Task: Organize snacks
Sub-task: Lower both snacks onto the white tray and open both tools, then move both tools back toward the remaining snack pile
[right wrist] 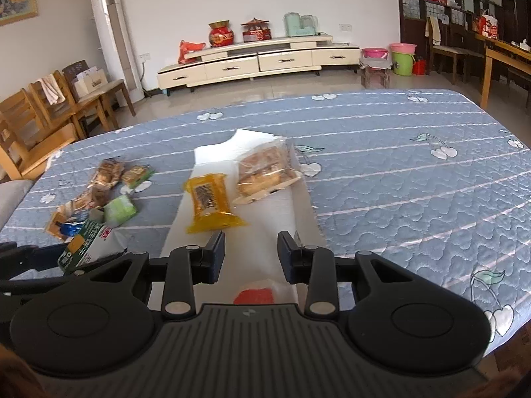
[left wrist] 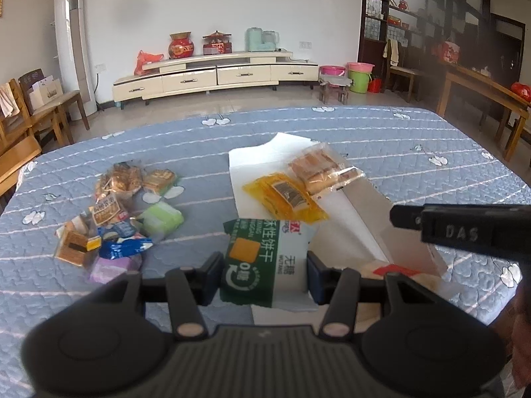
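Green-and-white plastic biscuit packet (left wrist: 265, 258) sits clamped in the left tongs (left wrist: 264, 275) above the worktop (left wrist: 398, 139); the right tongs (right wrist: 251, 253) gape, grasping nothing.

Quilted matt cloth (right wrist: 398, 172) over worktop; glossy plastic biscuit packet (left wrist: 262, 262); crinkly clear wrappers (left wrist: 113, 179); white matt paper (right wrist: 265, 209).

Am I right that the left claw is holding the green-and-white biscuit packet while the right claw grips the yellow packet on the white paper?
Not quite. The right claw is open and holds nothing; the yellow packet lies free on the white paper ahead of it, as the right wrist view shows. The left claw does hold the green-and-white biscuit packet.
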`<control>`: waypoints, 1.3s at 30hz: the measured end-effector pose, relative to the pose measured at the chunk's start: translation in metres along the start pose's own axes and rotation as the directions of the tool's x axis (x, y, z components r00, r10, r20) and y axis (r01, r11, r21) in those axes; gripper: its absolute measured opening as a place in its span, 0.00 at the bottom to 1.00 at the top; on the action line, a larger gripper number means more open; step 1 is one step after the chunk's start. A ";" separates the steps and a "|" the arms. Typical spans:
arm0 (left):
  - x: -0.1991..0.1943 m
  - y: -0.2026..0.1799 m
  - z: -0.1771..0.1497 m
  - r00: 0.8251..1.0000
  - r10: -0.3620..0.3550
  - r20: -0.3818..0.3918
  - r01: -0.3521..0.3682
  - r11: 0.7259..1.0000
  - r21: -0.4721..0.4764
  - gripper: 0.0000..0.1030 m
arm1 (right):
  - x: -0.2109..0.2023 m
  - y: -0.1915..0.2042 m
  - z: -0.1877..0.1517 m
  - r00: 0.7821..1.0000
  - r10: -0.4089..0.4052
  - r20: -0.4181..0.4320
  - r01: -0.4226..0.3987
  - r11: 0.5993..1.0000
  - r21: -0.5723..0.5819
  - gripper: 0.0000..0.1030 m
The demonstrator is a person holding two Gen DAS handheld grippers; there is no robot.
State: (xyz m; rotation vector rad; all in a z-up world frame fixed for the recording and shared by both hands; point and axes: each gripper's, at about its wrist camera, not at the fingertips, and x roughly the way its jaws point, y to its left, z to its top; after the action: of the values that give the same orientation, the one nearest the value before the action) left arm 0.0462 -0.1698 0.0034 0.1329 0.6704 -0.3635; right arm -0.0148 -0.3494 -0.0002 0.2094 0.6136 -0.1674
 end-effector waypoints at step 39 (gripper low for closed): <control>-0.055 0.094 -0.028 0.979 0.206 0.011 -0.202 0.970 -0.138 0.92 | -0.046 0.080 -0.011 0.996 0.066 0.057 -0.058 0.989 -0.135 1.00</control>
State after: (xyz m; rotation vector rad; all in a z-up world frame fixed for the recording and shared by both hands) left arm 0.0251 -0.0597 0.0164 0.0660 0.6477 -0.1208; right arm -0.0406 -0.2648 0.0292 0.0939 0.5540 -0.0722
